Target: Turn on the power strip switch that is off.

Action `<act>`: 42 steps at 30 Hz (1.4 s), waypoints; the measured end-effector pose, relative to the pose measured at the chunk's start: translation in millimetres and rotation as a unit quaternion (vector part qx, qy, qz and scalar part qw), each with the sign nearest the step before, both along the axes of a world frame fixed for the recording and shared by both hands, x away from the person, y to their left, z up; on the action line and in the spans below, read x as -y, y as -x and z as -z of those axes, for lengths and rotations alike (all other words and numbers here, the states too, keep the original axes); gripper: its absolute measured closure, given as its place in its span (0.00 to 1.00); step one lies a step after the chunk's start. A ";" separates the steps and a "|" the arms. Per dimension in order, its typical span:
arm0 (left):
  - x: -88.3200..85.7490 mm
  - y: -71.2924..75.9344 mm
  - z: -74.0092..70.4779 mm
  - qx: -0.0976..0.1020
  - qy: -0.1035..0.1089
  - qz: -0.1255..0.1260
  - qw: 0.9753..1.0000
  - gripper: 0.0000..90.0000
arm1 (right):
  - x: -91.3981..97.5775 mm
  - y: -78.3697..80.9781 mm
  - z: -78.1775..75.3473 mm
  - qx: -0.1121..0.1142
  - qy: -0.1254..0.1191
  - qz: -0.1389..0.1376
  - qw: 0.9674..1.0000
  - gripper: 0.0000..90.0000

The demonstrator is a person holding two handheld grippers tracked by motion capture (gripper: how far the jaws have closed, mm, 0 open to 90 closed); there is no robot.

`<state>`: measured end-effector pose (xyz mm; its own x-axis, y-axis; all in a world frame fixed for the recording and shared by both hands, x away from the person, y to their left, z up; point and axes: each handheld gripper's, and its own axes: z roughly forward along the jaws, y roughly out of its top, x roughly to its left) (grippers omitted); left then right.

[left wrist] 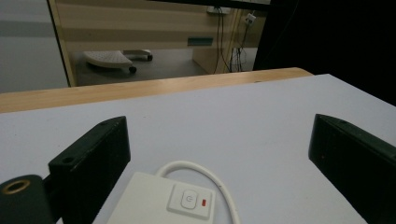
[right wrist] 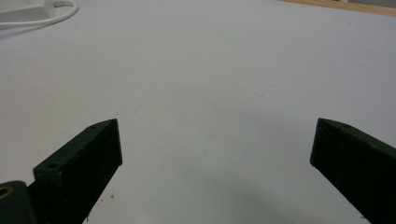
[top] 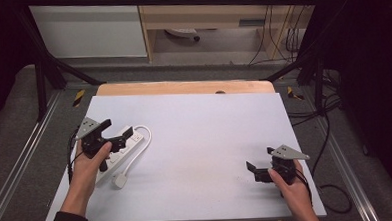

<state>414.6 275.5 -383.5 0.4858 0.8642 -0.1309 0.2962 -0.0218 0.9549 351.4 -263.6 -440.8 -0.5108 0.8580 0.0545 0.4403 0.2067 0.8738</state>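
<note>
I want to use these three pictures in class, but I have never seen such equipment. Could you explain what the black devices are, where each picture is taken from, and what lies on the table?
A person holds a hand-operated two-jaw gripper in each hand: the left gripper and the right gripper. One picture looks down from above the table. The other two come from cameras riding on each gripper, looking out between its black jaws. On the white surface lies a white power strip with its cord. The left gripper, jaws open, is poised over the strip's switch. The right gripper is open over bare table. Nothing is held.
</note>
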 end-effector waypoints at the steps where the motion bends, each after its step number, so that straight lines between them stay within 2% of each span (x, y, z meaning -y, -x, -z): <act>1: -0.1 0.5 -0.8 0.001 0.000 0.001 1.000 0.06 | 0.3 -0.1 0.0 0.001 0.001 0.000 1.000 0.03; 8: -0.3 2.4 -10.7 0.009 -0.002 0.000 1.000 0.07 | 0.7 -0.4 0.1 0.000 0.000 0.001 1.000 0.03; 14: 0.2 9.4 -27.0 0.027 -0.016 0.008 0.999 0.06 | -0.3 -1.2 0.0 0.000 0.000 0.000 1.000 0.03; 20: -1.8 18.5 -36.8 0.034 -0.017 0.013 0.999 0.06 | 0.4 -1.2 0.1 0.000 0.000 0.001 1.000 0.03; 42: -14.5 50.4 -46.5 0.046 -0.012 0.006 0.999 0.06 | 0.5 -1.2 0.0 -0.001 -0.001 0.002 1.000 0.03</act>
<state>364.2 290.0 -337.0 0.5046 0.8609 -0.0649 0.2078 -0.0482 0.9770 352.5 -264.2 -440.8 -0.5066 0.8603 0.0565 0.4430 0.2036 0.8731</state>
